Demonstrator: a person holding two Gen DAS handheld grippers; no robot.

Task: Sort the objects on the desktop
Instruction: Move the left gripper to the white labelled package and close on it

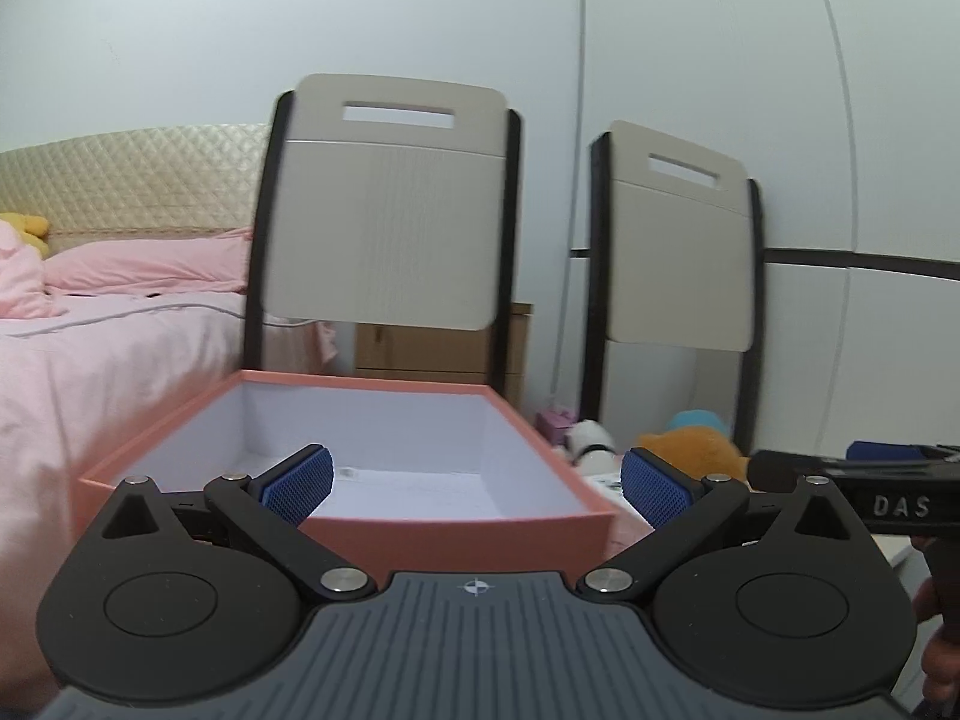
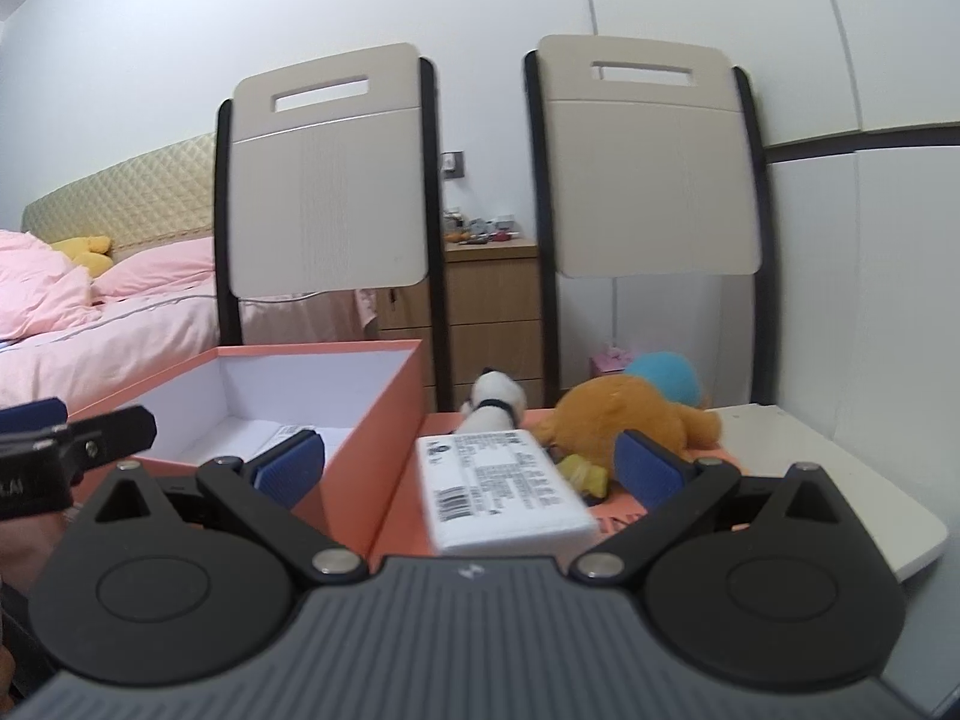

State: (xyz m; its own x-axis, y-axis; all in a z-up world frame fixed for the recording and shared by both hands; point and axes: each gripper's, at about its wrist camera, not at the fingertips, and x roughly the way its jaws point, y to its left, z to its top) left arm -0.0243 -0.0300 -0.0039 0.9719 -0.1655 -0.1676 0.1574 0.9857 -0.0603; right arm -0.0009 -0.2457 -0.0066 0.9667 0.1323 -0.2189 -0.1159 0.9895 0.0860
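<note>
Holding both grippers apart, left gripper (image 1: 477, 483) and right gripper (image 2: 468, 468), you see "DAS", one pink box (image 2: 384, 420), two plush toys (image 2: 624, 414).

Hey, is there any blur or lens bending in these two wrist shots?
Left wrist view: chair backs smeared sideways, wall lines bowed by the fisheye. Right wrist view: white labelled box soft-edged, its print unreadable; dark vignette in the top corners.

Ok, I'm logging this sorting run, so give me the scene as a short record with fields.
container: orange box, open, white inside
in box: one small item, too small to identify
beside box: white labelled box, orange plush, white plush
left gripper: open, holding nothing, facing the orange box
right gripper: open, the white labelled box between its fingers
</note>
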